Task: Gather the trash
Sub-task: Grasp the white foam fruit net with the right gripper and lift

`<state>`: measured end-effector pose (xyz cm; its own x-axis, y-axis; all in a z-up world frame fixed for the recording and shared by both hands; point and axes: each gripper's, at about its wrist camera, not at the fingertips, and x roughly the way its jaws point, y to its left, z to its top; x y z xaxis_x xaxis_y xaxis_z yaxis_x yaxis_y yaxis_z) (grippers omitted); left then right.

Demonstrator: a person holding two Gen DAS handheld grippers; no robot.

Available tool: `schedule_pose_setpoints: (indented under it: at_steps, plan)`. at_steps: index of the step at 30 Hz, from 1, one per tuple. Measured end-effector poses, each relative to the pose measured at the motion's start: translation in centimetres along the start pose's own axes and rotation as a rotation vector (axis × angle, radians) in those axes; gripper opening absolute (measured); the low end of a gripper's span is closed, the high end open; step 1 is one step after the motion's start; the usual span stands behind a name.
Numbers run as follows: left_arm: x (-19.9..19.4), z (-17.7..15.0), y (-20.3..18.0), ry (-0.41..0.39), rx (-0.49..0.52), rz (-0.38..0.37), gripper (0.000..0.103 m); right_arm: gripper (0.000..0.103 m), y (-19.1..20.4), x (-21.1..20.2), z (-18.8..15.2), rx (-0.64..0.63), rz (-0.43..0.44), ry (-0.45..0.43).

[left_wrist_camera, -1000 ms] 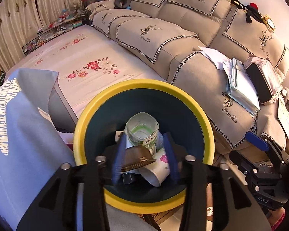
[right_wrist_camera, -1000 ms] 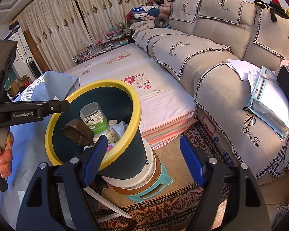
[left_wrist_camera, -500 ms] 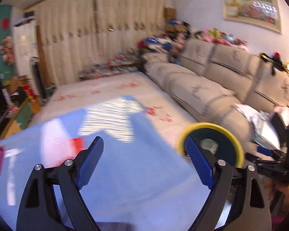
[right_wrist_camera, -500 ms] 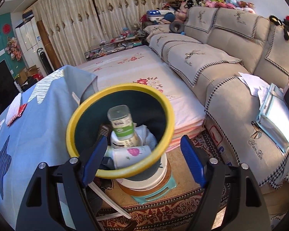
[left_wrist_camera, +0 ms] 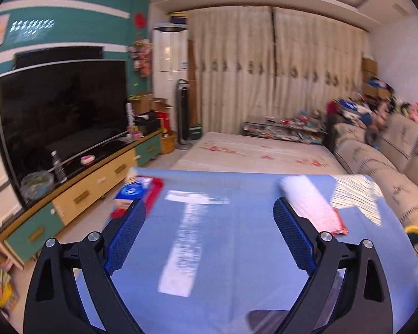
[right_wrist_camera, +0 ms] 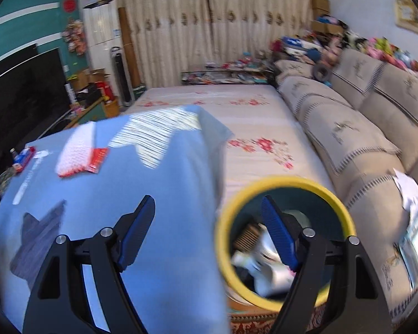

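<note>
Hovering over the blue cloth (left_wrist_camera: 231, 250), both the left gripper (left_wrist_camera: 209, 233) and right gripper (right_wrist_camera: 207, 231) stand apart, empty. Red-edged wrapper (left_wrist_camera: 317, 208) lies just ahead-right of the left; approach low, straddle it. Bin (right_wrist_camera: 281, 189) sits right.

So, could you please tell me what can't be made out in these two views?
- Trash in the yellow-rimmed bin, right wrist view: motion-blurred and partly behind the right claw, so items can't be identified.
- White and red wrapper on the blue cloth, left wrist view: print smeared by blur.
- Blue and red packet, left wrist view: partly behind the left claw.
- The bin, left wrist view: cut off by the right edge.
</note>
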<state>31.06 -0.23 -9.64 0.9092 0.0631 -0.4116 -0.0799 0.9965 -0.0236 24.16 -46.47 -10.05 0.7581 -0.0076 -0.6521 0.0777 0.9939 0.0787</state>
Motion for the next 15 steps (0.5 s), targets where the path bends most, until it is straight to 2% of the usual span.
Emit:
schedule_pose_setpoints:
  at_steps: [2, 6, 8, 12, 15]
  plan:
    - [0.7, -0.3, 2.3, 0.016, -0.044, 0.021, 0.092, 0.073, 3.0, 2.0, 1.6, -0.039, 0.064, 0.023]
    - [1.6, -0.5, 5.4, 0.049, -0.107, 0.039, 0.092, 0.059, 8.6, 6.3, 4.0, -0.094, 0.165, 0.083]
    - [2.0, -0.5, 6.1, 0.057, -0.13, 0.038, 0.092, 0.056, 11.6, 8.1, 5.0, -0.122, 0.201, 0.107]
    - [2.5, -0.9, 5.7, 0.07, -0.137, 0.033, 0.092, 0.057, 15.9, 11.2, 6.7, -0.138, 0.246, 0.117]
    - [2.6, -1.2, 5.4, 0.076, -0.117, 0.028, 0.092, 0.068, 18.2, 14.3, 7.3, -0.156, 0.23, 0.172]
